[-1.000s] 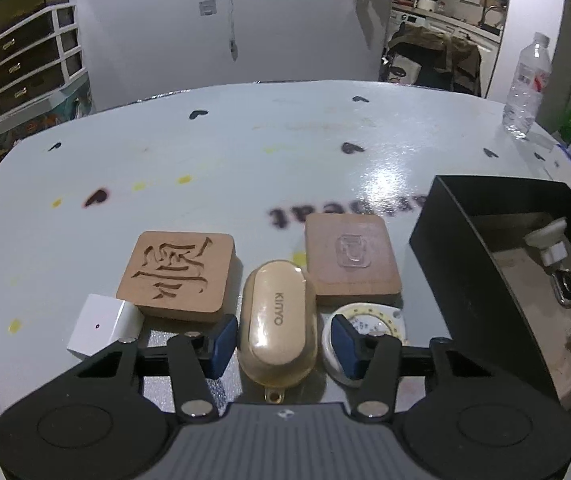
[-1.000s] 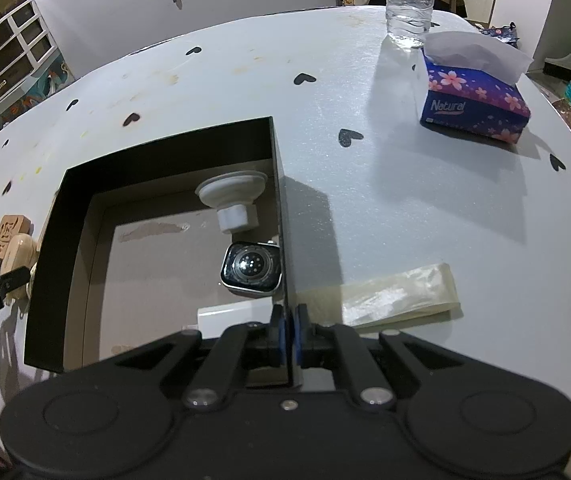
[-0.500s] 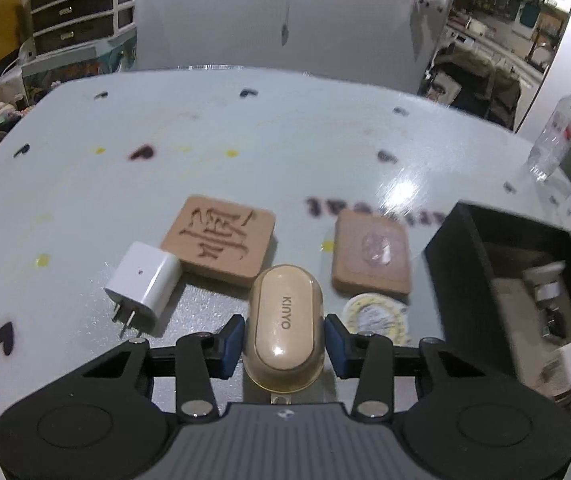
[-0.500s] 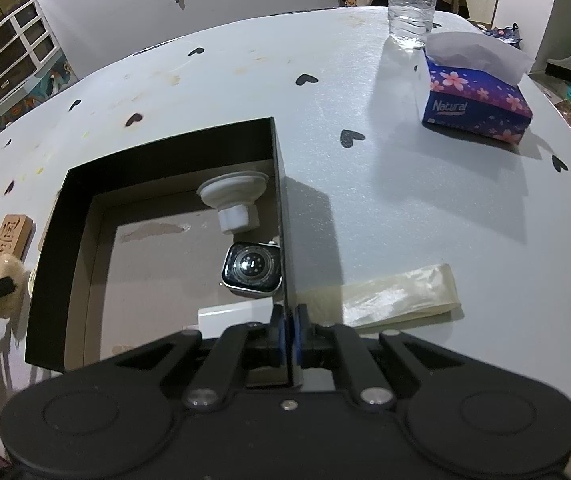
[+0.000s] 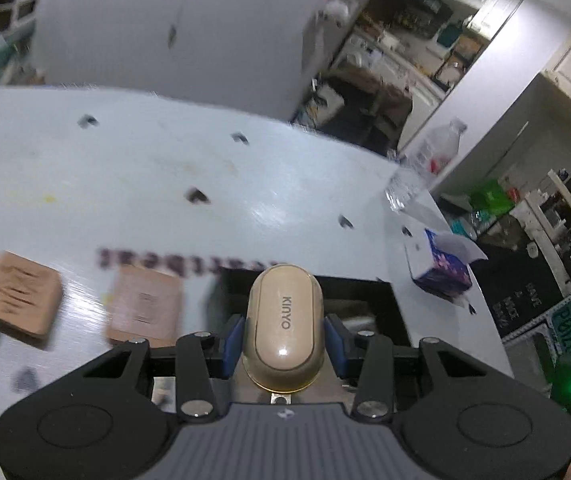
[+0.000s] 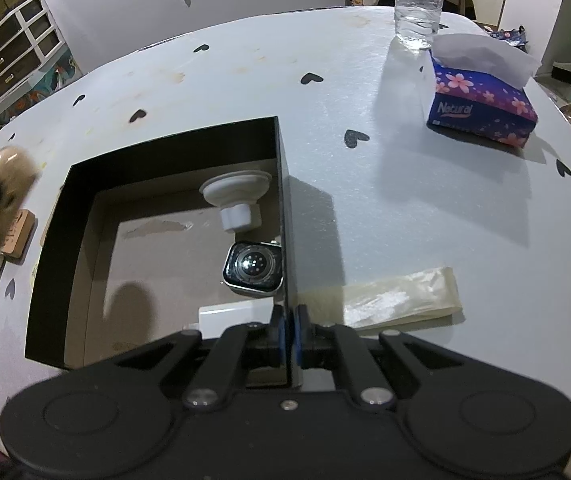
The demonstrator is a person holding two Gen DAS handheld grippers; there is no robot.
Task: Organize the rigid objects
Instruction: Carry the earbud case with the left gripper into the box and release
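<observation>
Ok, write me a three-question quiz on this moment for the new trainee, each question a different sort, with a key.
1. True or false: the left gripper is clamped on the beige KINYO case.
2. Multiple choice: what does the right gripper pinch?
A. the tissue box
B. the right wall of the black box
C. the water bottle
3. Fill in: inside the black box, the watch lies with its ____ side up.

Key
1. True: the blue pads press its two sides and it is off the table.
2. B: the jaws are shut on that thin wall.
3. Back (sensor) side.
</observation>
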